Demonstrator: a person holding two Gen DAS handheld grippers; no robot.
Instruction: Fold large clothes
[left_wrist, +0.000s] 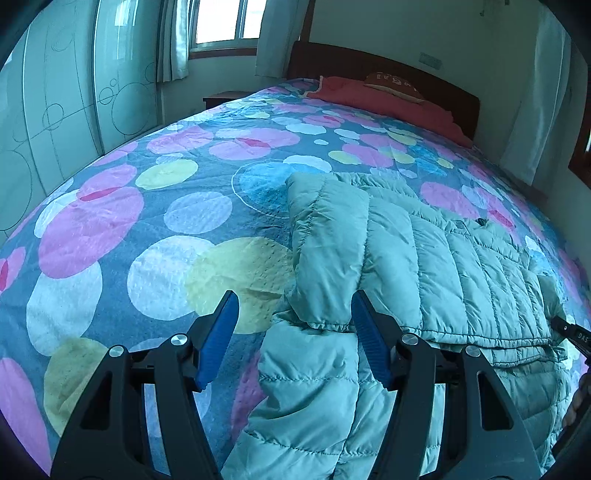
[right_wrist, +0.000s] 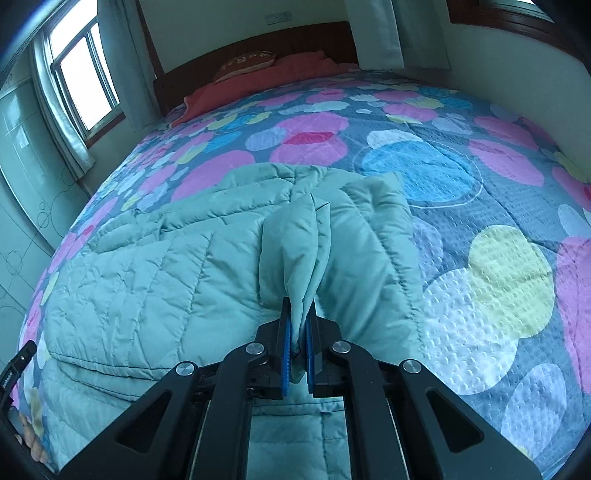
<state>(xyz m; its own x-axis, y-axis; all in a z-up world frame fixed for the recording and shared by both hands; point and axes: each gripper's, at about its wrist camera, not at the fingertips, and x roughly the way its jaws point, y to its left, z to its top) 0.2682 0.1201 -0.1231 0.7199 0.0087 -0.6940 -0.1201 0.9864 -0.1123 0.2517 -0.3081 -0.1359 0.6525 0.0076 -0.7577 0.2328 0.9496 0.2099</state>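
A pale green quilted puffer jacket (left_wrist: 461, 266) lies on a bed with a circle-patterned cover (left_wrist: 147, 229). One sleeve (left_wrist: 328, 240) is folded over its body. My left gripper (left_wrist: 293, 306) is open, its blue pads on either side of the sleeve's cuff, just above it. In the right wrist view the jacket (right_wrist: 147, 266) fills the left half. My right gripper (right_wrist: 299, 314) is shut on a bunched fold of the jacket's fabric (right_wrist: 295, 243), lifted a little off the rest.
A red blanket (left_wrist: 388, 99) and a pillow (left_wrist: 395, 85) lie at the dark wooden headboard (left_wrist: 369, 62). A window (left_wrist: 229, 22) and a wardrobe (left_wrist: 55, 103) stand left of the bed. Bare cover (right_wrist: 480, 221) lies right of the jacket.
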